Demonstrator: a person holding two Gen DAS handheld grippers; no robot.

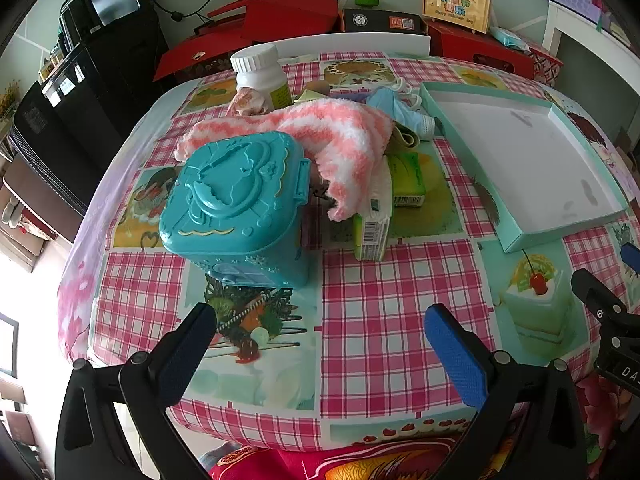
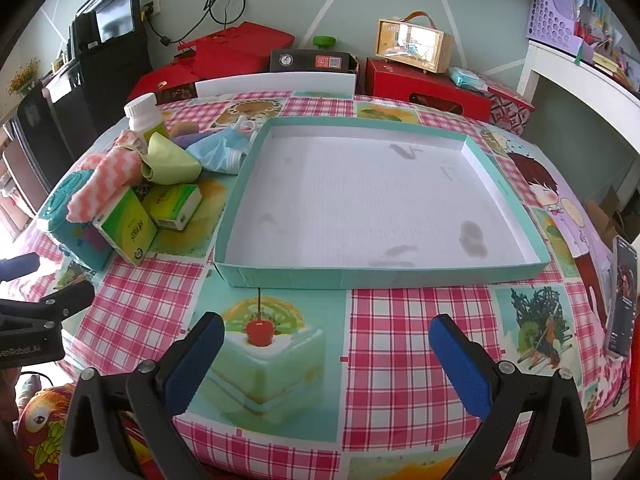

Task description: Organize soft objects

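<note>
A fluffy pink-and-white sock (image 1: 320, 136) (image 2: 106, 184) lies draped over a teal plastic case (image 1: 236, 204) (image 2: 70, 216) and two green boxes (image 1: 404, 184) (image 2: 148, 212). Behind it lie a blue face mask (image 1: 396, 106) (image 2: 218, 150), a light green cloth (image 2: 172, 160) and a small pink cloth (image 1: 248, 100). An empty teal tray (image 1: 532, 236) (image 2: 280, 276) with a white floor sits to the right. My left gripper (image 1: 320, 330) hovers open over the near tablecloth in front of the case. My right gripper (image 2: 326, 338) is open before the tray's near wall, holding nothing.
A white bottle (image 1: 260, 72) (image 2: 142, 116) stands behind the pile. Red boxes (image 1: 280, 12) (image 2: 424, 84), a black unit (image 1: 104, 40) and a wooden frame (image 2: 412, 44) line the far side beyond the table. A phone (image 2: 622, 300) leans at the right table edge.
</note>
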